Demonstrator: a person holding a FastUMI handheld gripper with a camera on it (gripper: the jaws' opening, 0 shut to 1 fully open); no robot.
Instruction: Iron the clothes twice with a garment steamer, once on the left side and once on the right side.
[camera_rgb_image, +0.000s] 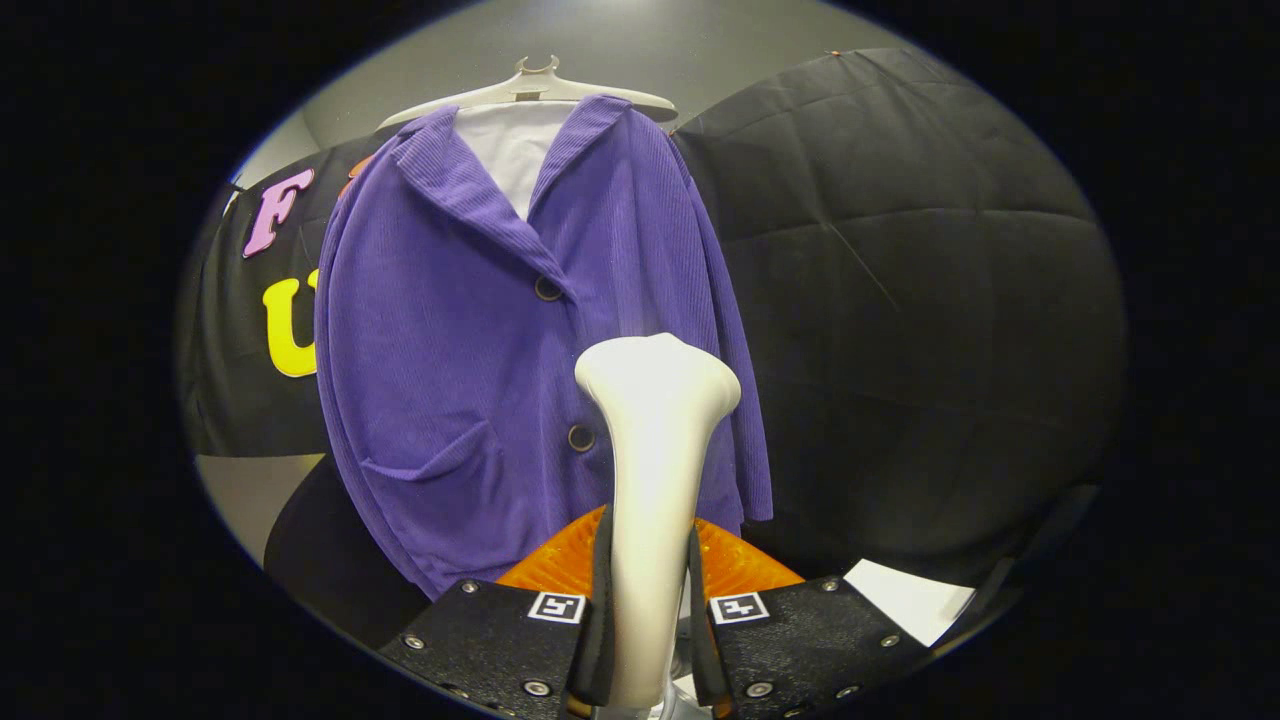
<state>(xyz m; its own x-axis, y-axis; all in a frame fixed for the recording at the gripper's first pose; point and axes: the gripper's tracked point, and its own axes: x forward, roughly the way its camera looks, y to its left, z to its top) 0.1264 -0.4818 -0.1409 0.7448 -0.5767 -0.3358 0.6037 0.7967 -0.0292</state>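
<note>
Both jaws (645, 640) clamp the smooth, cream-white garment steamer (655, 450) by its slim neck, its flared head just ahead against the purple ribbed jacket (470, 350) hanging on a pale hanger (530, 88). Judging from this, keep the head flat on the cloth and stroke evenly down one side, clear of the dark buttons (548, 288).

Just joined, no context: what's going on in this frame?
A person is holding the tongs, which are shut on the handle of a white garment steamer. The steamer head points at a purple jacket on a white hanger against the black cloth wall. The head sits in front of the jacket's right front panel, near the lower button. Whether it touches the fabric can't be told.
</note>
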